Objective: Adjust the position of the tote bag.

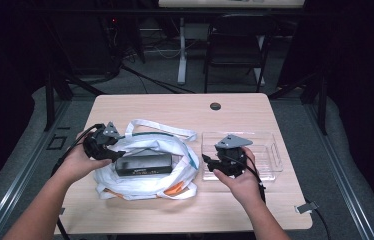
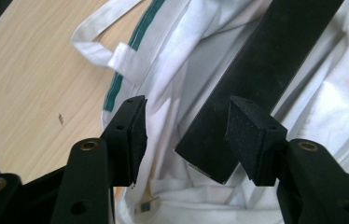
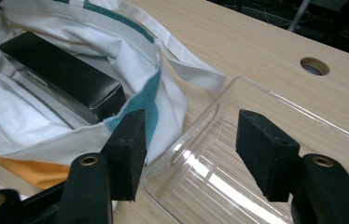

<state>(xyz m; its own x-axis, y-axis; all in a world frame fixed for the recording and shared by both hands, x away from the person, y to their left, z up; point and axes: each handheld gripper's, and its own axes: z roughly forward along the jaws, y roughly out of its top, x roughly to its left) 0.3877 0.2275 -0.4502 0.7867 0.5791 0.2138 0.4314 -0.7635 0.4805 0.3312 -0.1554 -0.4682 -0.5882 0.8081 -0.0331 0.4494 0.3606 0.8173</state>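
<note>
So, counting what you had on the table: one white cloth bag, one long black box, one clear plastic tray, and the two grippers in your hands. That was pretty much it up there, apart from one round cable hole near the far edge.

The black box was a slim matte rectangle with sharp edges, with some small print along its long side that I couldn't read. It lay in the open mouth of the bag, roughly level, sitting on the crumpled white cloth. The bag itself was white with teal-green trim, had two flat white strap handles flopped out toward the far side of the table, and showed a bit of orange at the near edge.

Your left gripper sat at the box's left end with its jaws spread. In the left gripper view the box's end was in the gap, close by one pad, but nothing was pinching it.

Your right gripper was also spread and held nothing, hovering at the left edge of the tray just beside the bag. The tray was ribbed on the bottom and sat right of the bag, touching the cloth.
</note>
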